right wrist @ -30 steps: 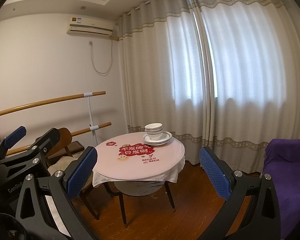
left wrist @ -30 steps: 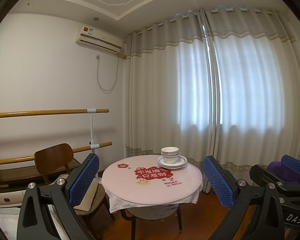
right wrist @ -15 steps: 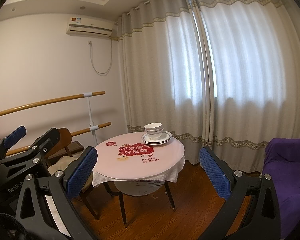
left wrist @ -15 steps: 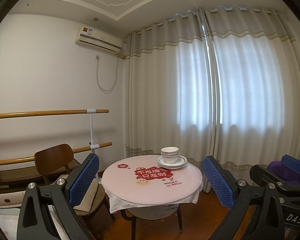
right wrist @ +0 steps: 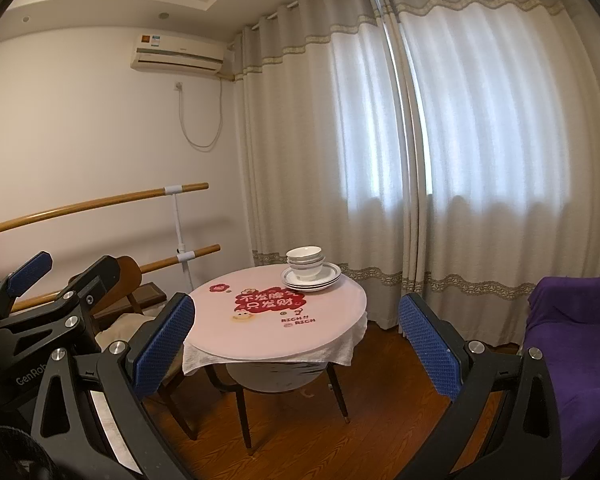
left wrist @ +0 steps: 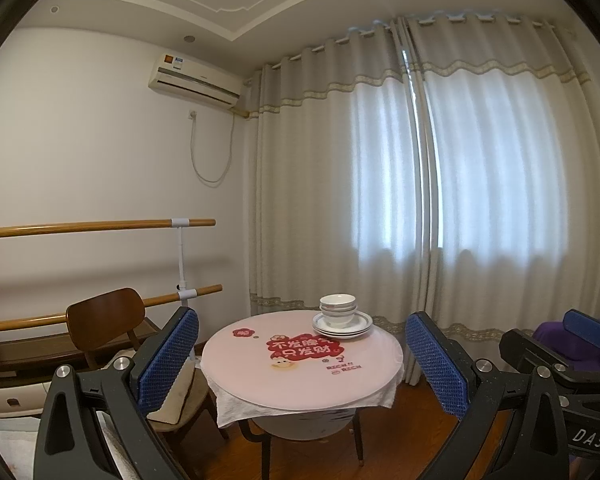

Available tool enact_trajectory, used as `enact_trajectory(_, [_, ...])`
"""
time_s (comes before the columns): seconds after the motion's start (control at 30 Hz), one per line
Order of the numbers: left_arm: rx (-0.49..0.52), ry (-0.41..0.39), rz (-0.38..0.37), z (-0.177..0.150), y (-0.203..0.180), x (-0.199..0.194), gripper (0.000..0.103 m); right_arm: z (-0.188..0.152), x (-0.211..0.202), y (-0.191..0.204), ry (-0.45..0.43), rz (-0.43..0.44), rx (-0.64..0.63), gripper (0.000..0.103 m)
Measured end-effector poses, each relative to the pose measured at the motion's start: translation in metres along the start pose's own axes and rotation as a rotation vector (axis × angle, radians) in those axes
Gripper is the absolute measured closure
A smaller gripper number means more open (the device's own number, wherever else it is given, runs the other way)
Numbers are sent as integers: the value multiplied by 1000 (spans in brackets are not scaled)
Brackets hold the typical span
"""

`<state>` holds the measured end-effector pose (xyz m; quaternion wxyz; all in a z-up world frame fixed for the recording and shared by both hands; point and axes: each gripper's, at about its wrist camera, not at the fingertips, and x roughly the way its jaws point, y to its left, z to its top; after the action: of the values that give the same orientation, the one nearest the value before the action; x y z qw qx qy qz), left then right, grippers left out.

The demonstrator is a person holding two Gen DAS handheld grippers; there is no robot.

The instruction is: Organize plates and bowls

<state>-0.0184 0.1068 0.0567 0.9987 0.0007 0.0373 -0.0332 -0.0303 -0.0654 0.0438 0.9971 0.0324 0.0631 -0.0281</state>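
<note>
Left wrist: bowls [left wrist: 338, 310] stacked on plates [left wrist: 342, 327], both claws agape

I count one round table [left wrist: 300, 376], one cloth [left wrist: 236, 408] under its top.
One stack of plates [left wrist: 342, 327]: three rims seem to show; the exact count is unclear.
One stack of bowls [left wrist: 338, 310] on the plates: about three, not certain.
One wooden chair [left wrist: 106, 316], one cushion [left wrist: 180, 392] on it.
Two wooden rails [left wrist: 96, 225] on one white post [left wrist: 181, 258].
One air conditioner [left wrist: 196, 84].
Two curtains [left wrist: 500, 184].
One purple seat [right wrist: 572, 352].
My two grippers: left gripper [left wrist: 300, 360], right gripper [right wrist: 296, 344], two blue pads [left wrist: 168, 356] each.
</note>
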Motion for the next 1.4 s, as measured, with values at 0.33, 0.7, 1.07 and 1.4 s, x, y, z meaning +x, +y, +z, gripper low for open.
enact_trajectory(0.33, [1,-2,-1,-1,0,1,1,0,0,0,1,0,2,0])
enact_trajectory(0.7, [10,-12,-7,-8,-1,0,1,0,-3,-1,0,-2,6,0])
enact_trajectory(1.07, [11,-11,-8,-9,-3,0,1,-1,-5,-3,1,-3,9,0])
enact_trajectory(1.4, [11,-10,-10,-9,-3,0,1,-1,-6,-3,1,-3,10,0])
